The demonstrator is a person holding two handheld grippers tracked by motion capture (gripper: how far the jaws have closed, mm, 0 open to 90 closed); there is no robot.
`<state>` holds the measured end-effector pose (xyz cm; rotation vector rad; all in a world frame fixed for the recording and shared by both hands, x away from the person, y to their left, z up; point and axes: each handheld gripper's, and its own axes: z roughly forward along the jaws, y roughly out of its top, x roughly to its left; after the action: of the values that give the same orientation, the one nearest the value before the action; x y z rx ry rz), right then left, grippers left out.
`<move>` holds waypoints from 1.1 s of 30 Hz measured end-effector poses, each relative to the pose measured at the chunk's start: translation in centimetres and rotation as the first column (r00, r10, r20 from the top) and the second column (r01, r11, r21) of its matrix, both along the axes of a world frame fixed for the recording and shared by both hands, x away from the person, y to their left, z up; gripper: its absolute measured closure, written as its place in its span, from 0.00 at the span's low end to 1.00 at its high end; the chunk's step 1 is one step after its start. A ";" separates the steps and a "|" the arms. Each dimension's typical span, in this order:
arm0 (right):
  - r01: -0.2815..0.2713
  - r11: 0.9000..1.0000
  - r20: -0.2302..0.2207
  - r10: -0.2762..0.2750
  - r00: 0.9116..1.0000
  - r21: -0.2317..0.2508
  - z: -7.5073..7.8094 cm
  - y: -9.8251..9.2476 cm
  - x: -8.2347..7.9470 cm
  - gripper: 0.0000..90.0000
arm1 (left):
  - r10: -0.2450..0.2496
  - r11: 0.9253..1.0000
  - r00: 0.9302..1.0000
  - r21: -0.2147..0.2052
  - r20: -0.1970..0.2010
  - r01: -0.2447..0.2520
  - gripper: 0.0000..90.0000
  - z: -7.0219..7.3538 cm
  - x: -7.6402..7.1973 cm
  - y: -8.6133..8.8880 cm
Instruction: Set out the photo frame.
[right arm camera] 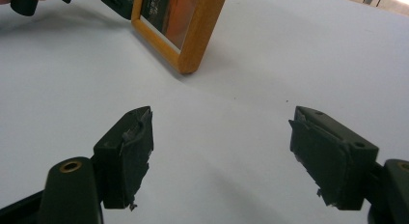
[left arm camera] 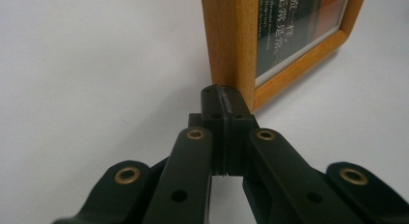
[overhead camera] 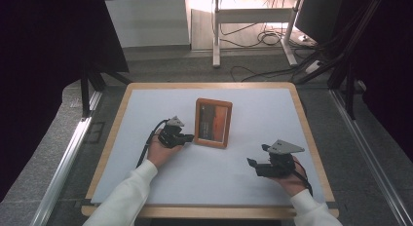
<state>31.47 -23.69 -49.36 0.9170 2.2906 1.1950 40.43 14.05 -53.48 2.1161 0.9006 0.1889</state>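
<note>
A picture frame (overhead camera: 213,122) with an orange wooden border stands upright in the middle of the white table top (overhead camera: 253,109). My left gripper (overhead camera: 188,137) is shut with nothing between its jaws, and its tips rest against the frame's left edge. In the left gripper view the closed tips (left arm camera: 224,96) meet the wooden side of the frame (left arm camera: 226,40) near its lower corner. My right gripper (overhead camera: 258,155) hovers open to the right of the frame and nearer the front, apart from it. The right gripper view has its wide jaws (right arm camera: 222,147) over bare table, with the frame (right arm camera: 193,26) and the left gripper (right arm camera: 115,2) beyond.
The white surface lies on a board with a wooden rim (overhead camera: 304,123). Grey floor, metal rails (overhead camera: 68,153) and cables surround the table, and dark curtains hang at both sides.
</note>
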 end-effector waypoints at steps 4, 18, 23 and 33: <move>0.000 1.000 -0.001 0.000 1.000 -0.001 0.0 0.0 0.0 0.26 | -0.013 1.000 1.000 -0.001 0.002 0.013 1.00 0.1 -0.2 -0.2; 0.002 1.000 -0.003 -0.002 1.000 -0.002 -0.1 0.0 0.1 0.26 | -0.032 0.999 0.999 0.005 0.004 0.032 1.00 0.1 -0.5 -0.4; 0.002 1.000 -0.004 -0.002 1.000 0.001 -0.1 0.0 0.1 0.26 | -0.035 0.999 0.999 -0.002 0.002 0.035 1.00 0.1 -0.5 -0.3; 0.019 1.000 -0.007 -0.018 1.000 0.023 -0.4 -0.5 0.4 0.26 | -0.031 0.999 0.999 -0.020 0.022 0.032 1.00 0.8 -1.0 0.5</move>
<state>31.86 -24.18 -49.78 0.9494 2.2730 1.2143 39.41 14.58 -52.72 2.1048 0.8527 0.1850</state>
